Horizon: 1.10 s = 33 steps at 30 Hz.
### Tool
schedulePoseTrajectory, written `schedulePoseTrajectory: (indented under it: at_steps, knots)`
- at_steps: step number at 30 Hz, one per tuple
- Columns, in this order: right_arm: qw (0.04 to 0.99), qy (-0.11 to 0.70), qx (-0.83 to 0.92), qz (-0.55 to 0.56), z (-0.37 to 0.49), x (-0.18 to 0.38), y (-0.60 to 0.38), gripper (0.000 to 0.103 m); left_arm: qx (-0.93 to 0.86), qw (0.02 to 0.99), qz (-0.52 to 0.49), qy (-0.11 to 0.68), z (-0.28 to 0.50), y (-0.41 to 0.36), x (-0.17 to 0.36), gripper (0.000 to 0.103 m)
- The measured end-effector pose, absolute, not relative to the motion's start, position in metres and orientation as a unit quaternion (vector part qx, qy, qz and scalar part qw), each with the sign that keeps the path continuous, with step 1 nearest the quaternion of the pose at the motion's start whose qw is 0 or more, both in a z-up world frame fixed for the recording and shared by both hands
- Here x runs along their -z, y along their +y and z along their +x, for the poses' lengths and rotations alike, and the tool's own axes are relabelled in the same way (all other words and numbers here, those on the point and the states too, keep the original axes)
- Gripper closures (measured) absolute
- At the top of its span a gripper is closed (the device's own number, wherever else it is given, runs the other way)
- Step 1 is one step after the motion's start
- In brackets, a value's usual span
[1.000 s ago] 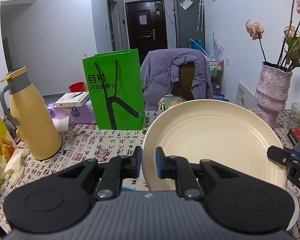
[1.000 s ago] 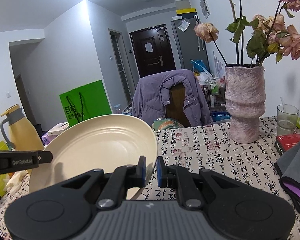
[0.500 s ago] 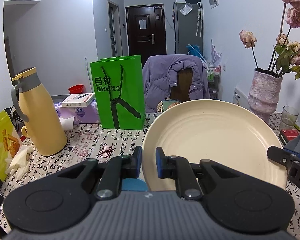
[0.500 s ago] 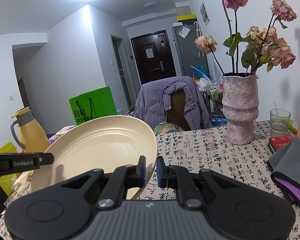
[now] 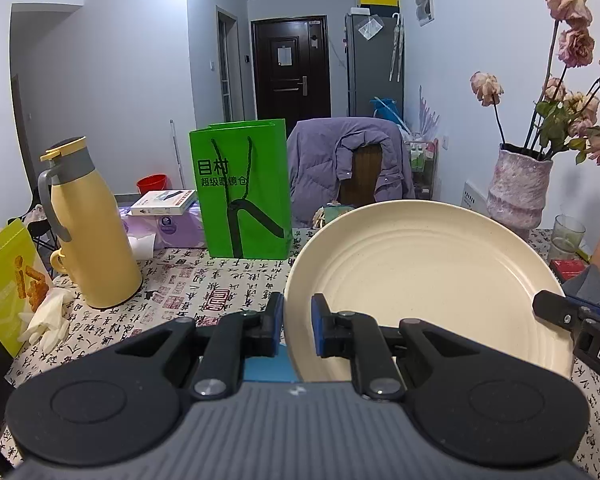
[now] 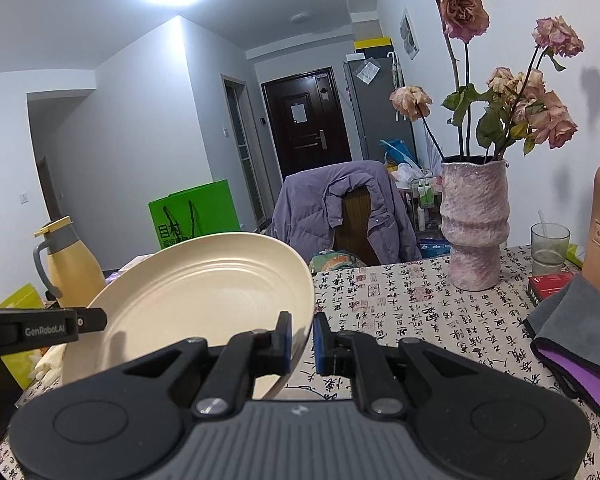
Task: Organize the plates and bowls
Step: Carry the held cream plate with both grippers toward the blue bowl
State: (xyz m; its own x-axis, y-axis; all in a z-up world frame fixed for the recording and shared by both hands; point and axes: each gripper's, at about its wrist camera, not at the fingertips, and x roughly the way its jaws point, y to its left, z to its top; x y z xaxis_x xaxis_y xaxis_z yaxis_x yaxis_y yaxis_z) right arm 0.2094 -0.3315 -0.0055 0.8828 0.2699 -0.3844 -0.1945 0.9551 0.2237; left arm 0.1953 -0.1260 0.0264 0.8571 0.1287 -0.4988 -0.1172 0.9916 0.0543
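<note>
A large cream plate (image 5: 420,284) with ringed grooves hangs tilted above the table, held at both sides. My left gripper (image 5: 298,322) is shut on its left rim, blue pads pinching the edge. My right gripper (image 6: 302,338) is shut on the right rim of the same plate (image 6: 196,300). In the left wrist view the right gripper's black fingertips (image 5: 556,312) show at the plate's far right edge. In the right wrist view the left gripper's finger (image 6: 44,326) shows at the plate's left edge.
The table (image 6: 400,312) has a cloth printed with characters. A yellow jug (image 5: 88,232), a green paper bag (image 5: 244,196) and a yellow-green box (image 5: 8,280) stand at the left. A pink vase (image 6: 474,228) of dried roses, a glass (image 6: 548,248) and a grey cloth (image 6: 580,320) sit right.
Both grippers have pulled back and lifted with the plate between them. The jug, bag and vase look farther and lower, and more of the table shows.
</note>
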Motion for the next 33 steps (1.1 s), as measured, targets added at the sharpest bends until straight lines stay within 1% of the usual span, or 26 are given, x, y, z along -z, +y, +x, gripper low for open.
schedulePoseTrajectory:
  at_steps: [15,33]
  knots:
    - [0.968,0.204,-0.121,0.082,0.175,-0.005,-0.322,0.092,-0.060,0.967,-0.001,0.248,0.159,-0.114,-0.036,0.088]
    - [0.968,0.205,-0.125,0.073,0.138,-0.008,-0.303,0.092,-0.059,0.968,-0.017,0.241,0.115,-0.092,-0.035,0.088]
